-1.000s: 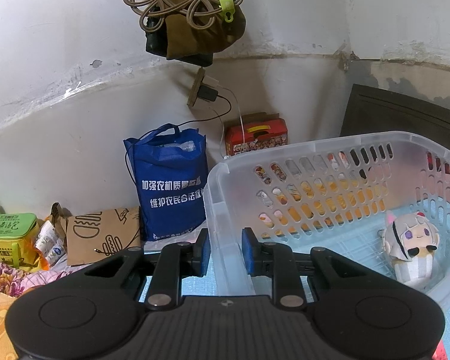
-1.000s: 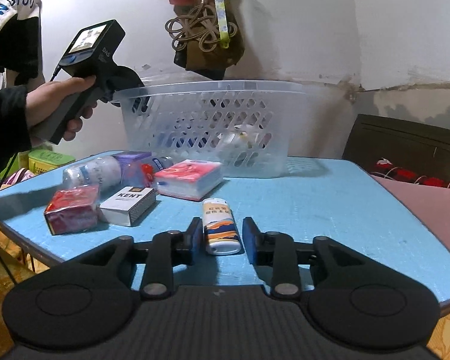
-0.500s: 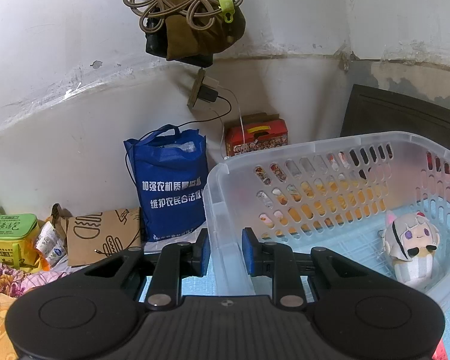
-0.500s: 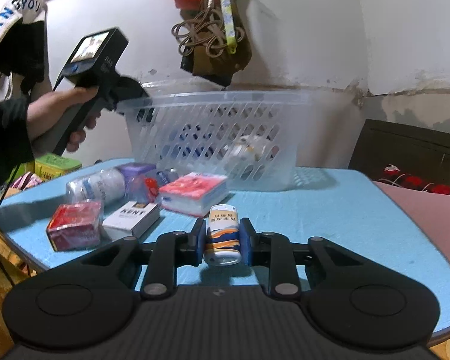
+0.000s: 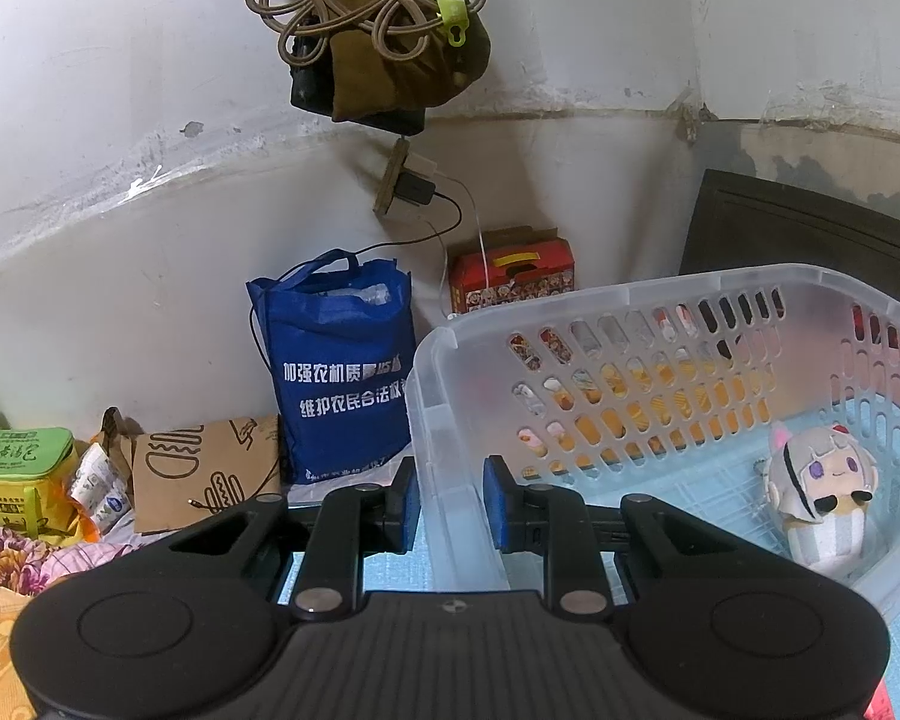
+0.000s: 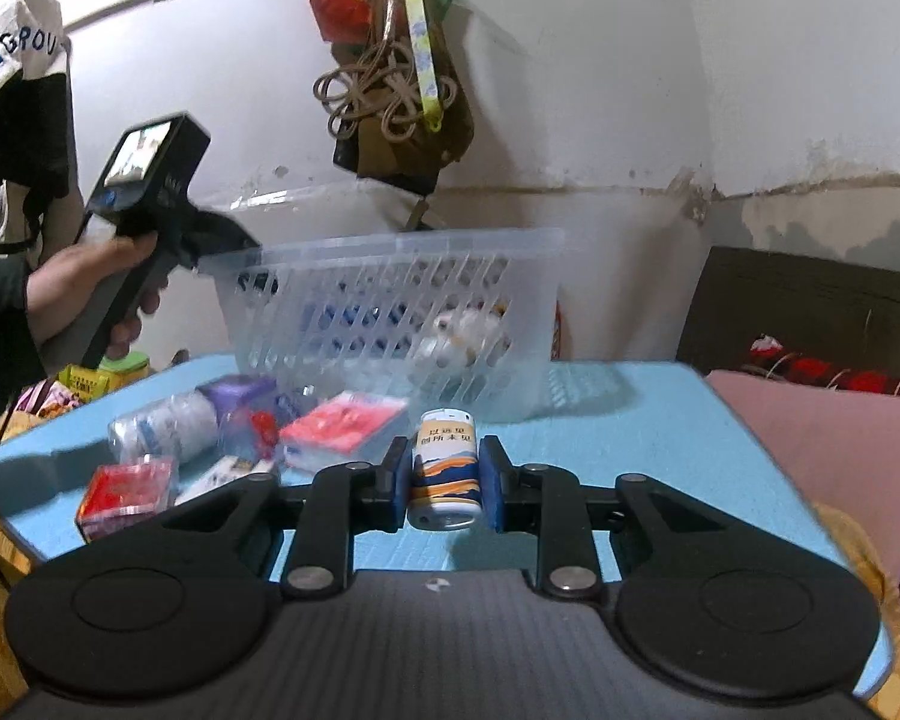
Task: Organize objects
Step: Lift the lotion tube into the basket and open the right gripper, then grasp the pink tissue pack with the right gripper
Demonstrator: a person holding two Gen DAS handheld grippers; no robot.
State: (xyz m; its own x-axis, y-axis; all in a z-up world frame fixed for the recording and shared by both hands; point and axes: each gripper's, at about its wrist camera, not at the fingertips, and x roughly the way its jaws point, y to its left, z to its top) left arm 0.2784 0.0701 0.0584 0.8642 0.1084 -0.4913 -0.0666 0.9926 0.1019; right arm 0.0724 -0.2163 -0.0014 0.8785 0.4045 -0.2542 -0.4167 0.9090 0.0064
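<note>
My right gripper (image 6: 446, 489) is shut on a small white bottle with an orange and blue label (image 6: 447, 474) and holds it above the blue table (image 6: 660, 438). My left gripper (image 5: 448, 504) is shut on the near left corner wall of the clear plastic basket (image 5: 648, 294); this shows in the right wrist view too, at the basket's (image 6: 390, 312) left rim. A small plush doll (image 5: 819, 495) sits inside the basket. On the table lie a red tissue pack (image 6: 345, 429), a clear bottle (image 6: 168, 432), a red box (image 6: 129, 495) and a white box (image 6: 222, 474).
A blue shopping bag (image 5: 339, 366), a red carton (image 5: 513, 273) and a cardboard bag (image 5: 204, 471) stand beyond the table by the wall. Cords and bags (image 6: 390, 96) hang on the wall above the basket. A pink cushion (image 6: 822, 438) lies at the table's right.
My right gripper closed on the small bottle and lifted it off the table, nearer the basket. My left gripper has kept its hold on the basket corner.
</note>
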